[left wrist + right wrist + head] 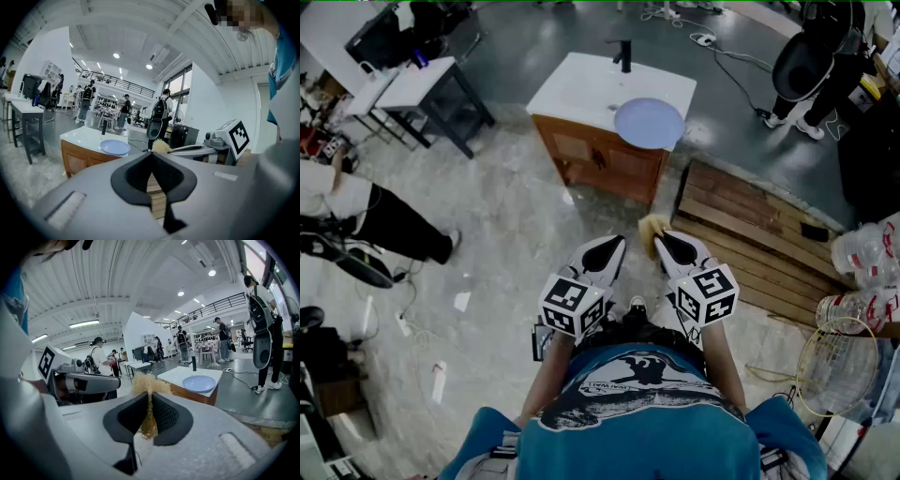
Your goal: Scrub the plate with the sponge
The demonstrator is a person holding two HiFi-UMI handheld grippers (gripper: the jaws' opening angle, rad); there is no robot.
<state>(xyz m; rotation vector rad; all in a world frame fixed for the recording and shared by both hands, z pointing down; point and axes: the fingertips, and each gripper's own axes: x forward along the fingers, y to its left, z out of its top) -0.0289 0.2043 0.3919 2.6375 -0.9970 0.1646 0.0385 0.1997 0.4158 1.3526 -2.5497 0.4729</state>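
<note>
Far left, low: part of a person (pixel 366 211), pale top, dark trousers, legs stretched across the grey floor (pixel 506 234).

Upper left: grey side table (pixel 427 84) on dark legs.

Top centre: wooden cabinet (pixel 600 159) carrying a white surface (pixel 581 89). Black tap (pixel 624 54) upright at the far edge.

On that surface, right-hand near corner: plate (pixel 649 123), pale blue, round, lying flat at the very edge. Well apart from both tools, touched by neither.

Bottom centre, left of the pair: left tool (pixel 611 249), with its marker cube (pixel 572 305) behind. Jaws pressed together, nothing between them. Held in the air over the floor, aimed toward the cabinet and tipped slightly down.

Just right of it: sponge (pixel 653 226), yellowish and fibrous, squeezed thin between the jaws, with a frayed tuft standing out past the tips. Off the surface, nowhere near the plate.

Bottom centre, right of the pair: right tool (pixel 664 240), jaws pinching the sponge. Alongside the left tool, near it but apart, aimed the same way.

Right: slatted wooden platform (pixel 750 225) on the floor beside the cabinet.

Far right: clear plastic bottles (pixel 862 258), with a wire basket (pixel 836 361) below them.

Upper right: standing person in black (pixel 825 56).
</note>
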